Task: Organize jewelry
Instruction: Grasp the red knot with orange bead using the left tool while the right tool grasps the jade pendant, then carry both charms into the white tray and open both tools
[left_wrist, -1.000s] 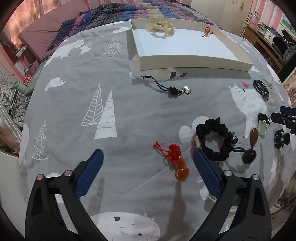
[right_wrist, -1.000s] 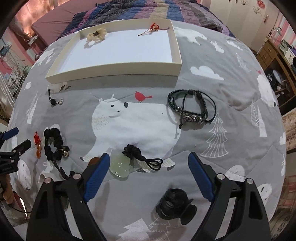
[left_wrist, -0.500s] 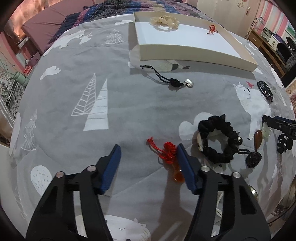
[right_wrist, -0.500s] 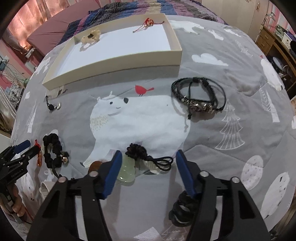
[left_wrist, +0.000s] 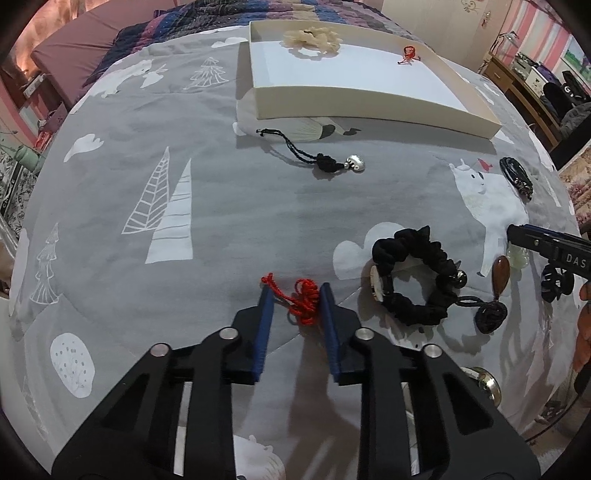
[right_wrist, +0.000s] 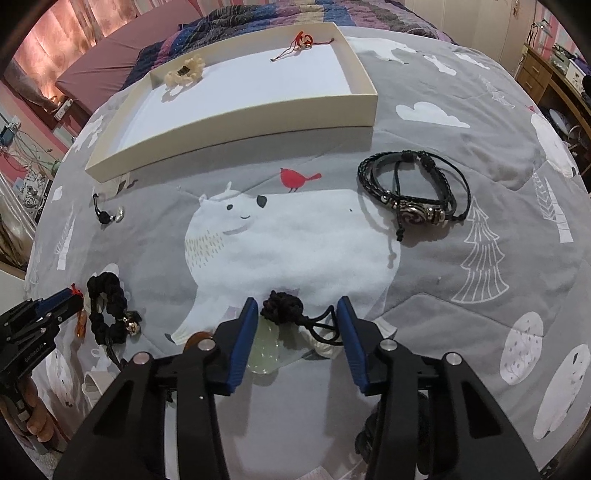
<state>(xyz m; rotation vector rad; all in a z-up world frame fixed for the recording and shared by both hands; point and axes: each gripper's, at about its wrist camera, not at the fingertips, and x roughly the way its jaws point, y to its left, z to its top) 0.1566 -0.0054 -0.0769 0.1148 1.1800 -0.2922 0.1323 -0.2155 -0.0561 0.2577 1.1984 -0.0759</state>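
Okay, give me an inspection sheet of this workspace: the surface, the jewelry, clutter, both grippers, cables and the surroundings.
Surface: grey bedspread printed with bears and trees.
Job's things: cream tray holding a cream scrunchie and a red-cord charm; on the spread, a braided black bracelet, black scrunchie, silver charm on black cord, brown pendant, pale green pendant, red knotted charm.
Clutter: black claw clip.
Grippers: left gripper has just been closing, red knot between its jaws; right gripper has just been closing around the green pendant's black knot, pads not touching.
Cables: tangled wires beside the bed.
Surroundings: striped blanket, wooden desk.
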